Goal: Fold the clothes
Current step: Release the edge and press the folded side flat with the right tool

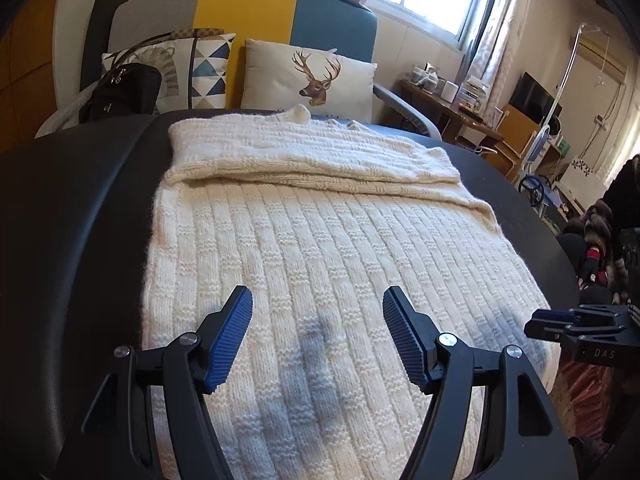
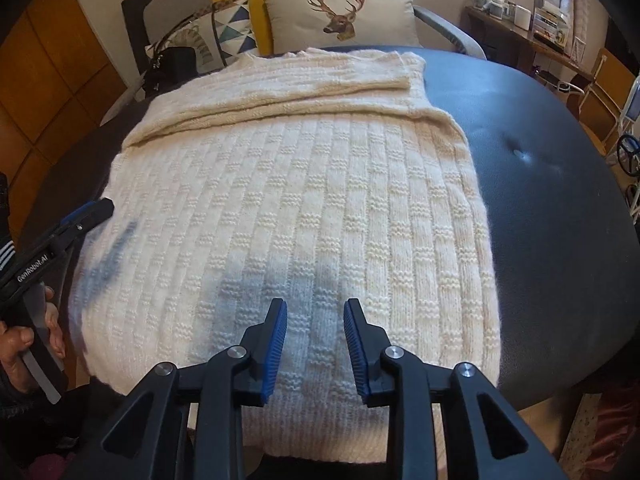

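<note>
A cream knitted sweater (image 1: 320, 248) lies flat on a dark padded table (image 1: 72, 220), its sleeves folded across the far part. It also shows in the right wrist view (image 2: 304, 200). My left gripper (image 1: 318, 300) is open and empty, hovering over the sweater's near hem. My right gripper (image 2: 316, 308) is open and empty, over the near hem too. The right gripper shows at the right edge of the left wrist view (image 1: 536, 322). The left gripper shows at the left edge of the right wrist view (image 2: 96, 210), held by a hand.
A sofa (image 1: 248, 12) stands behind the table with a deer cushion (image 1: 312, 76), a triangle cushion (image 1: 200, 68) and a black bag (image 1: 124, 92). A desk with clutter (image 1: 452, 100) stands at the right. The table (image 2: 540, 200) has bare dark surface right of the sweater.
</note>
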`<control>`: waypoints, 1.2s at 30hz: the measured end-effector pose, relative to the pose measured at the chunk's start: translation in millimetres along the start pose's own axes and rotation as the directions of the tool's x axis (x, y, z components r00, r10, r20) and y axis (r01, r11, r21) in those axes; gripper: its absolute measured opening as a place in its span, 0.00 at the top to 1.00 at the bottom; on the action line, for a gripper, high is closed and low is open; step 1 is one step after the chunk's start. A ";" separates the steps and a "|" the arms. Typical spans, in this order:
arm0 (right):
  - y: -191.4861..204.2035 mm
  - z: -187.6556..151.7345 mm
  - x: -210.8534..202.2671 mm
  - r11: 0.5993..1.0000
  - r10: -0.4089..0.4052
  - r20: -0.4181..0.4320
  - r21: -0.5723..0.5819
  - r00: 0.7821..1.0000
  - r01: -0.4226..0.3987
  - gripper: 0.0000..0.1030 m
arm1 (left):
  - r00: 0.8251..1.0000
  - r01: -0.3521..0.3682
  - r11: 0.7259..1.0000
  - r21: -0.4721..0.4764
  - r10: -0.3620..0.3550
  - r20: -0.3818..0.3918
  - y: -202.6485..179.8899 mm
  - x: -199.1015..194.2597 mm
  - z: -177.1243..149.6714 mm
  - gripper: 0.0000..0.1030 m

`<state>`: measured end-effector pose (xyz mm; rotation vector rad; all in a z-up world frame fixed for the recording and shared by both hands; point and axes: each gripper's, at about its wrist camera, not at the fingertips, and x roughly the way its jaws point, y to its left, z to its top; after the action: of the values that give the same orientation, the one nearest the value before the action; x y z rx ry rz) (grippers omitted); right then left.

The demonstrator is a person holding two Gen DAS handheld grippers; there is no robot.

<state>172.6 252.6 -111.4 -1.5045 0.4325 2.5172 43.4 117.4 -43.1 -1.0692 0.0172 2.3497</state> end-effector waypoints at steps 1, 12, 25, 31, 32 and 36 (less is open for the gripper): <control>0.2 0.2 -1.1 1.000 -0.003 0.006 -0.005 1.000 0.003 0.71 | 1.000 0.000 1.000 0.009 0.000 0.001 -1.6 -1.3 -0.7 0.31; -26.4 4.7 19.2 0.999 -0.027 -0.013 0.020 1.000 0.028 0.71 | 0.994 -0.087 0.996 0.025 0.088 -0.057 7.1 -13.3 -41.7 0.31; -50.7 31.8 14.9 1.000 0.009 0.016 0.020 1.000 -0.009 0.70 | 0.989 -0.134 0.991 0.021 0.135 -0.062 16.6 -19.0 -62.6 0.31; -53.8 46.7 24.2 0.999 0.036 0.030 0.011 0.999 -0.036 0.70 | 0.998 -0.057 0.995 -0.084 0.056 -0.008 29.1 -31.8 -46.0 0.31; -54.4 49.1 25.8 0.999 0.040 0.032 0.009 0.999 -0.041 0.70 | 0.999 -0.048 0.994 -0.101 0.050 0.013 31.3 -31.8 -38.4 0.31; -57.6 58.3 34.1 0.999 0.049 0.029 0.004 0.998 -0.049 0.70 | 0.991 -0.115 0.987 -0.109 0.106 -0.079 39.1 -2.0 -24.0 0.31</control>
<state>125.1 326.4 -124.4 -1.4712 0.4763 2.5703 42.0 77.8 -66.3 -1.2373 -0.0305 2.4340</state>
